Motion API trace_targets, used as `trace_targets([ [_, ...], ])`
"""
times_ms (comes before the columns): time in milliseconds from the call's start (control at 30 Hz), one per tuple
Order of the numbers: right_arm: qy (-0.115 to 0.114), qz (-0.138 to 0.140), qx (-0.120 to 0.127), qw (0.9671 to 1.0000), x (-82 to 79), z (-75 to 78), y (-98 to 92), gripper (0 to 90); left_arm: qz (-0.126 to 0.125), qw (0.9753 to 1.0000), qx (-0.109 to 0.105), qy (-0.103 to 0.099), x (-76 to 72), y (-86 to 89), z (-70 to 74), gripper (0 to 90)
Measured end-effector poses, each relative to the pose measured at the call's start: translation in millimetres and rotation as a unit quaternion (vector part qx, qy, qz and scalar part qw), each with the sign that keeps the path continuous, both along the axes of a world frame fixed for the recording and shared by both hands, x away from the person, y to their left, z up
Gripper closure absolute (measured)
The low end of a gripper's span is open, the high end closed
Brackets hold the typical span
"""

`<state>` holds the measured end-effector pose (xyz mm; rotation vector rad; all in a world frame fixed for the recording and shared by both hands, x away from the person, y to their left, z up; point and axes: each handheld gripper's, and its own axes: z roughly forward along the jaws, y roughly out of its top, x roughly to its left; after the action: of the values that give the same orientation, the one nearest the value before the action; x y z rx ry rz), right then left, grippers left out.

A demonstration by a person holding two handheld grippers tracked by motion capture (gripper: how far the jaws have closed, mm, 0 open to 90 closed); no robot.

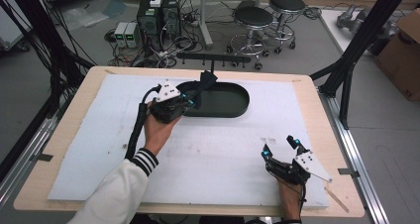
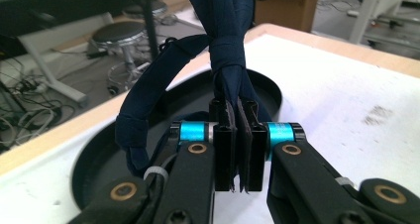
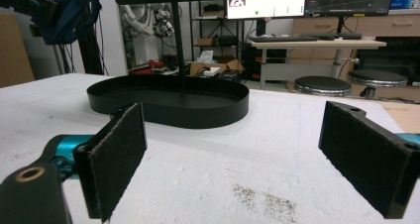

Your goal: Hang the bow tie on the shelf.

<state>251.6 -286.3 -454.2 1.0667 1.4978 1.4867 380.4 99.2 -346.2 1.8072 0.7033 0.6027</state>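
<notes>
Left gripper [image 2: 236,135] clenched on dark blue cloth [image 2: 225,50] over black oval tray [image 1: 233,102], right gripper [image 1: 281,148] released, jaws wide apart above white mat [image 1: 218,149]

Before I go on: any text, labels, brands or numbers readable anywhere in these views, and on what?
None can be read.
Monitors behind the table, right gripper view: windows and plots on screen, too small and blurred to read.
Cardboard box, high view: no print legible.
Left tool, right tool, black tray: no markings seen.
</notes>
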Motion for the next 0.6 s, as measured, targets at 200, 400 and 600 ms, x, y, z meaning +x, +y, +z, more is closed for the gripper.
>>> trace_targets([
  [200,-0.001,0.000,0.001,1.0000,0.0,0.0,0.4,10.2,0.016,0.9997,-0.011,-0.013,3.4,8.1,7.2,86.2],
  [400,-0.001,0.000,0.000,1.0000,0.1,0.0,0.3,10.2,0.034,0.9989,-0.020,-0.024,7.8,17.7,15.3,86.2],
  [600,0.000,-0.001,0.000,1.0000,0.1,0.0,0.3,10.2,0.044,0.9983,-0.020,-0.032,16.2,24.7,22.6,86.3],
])
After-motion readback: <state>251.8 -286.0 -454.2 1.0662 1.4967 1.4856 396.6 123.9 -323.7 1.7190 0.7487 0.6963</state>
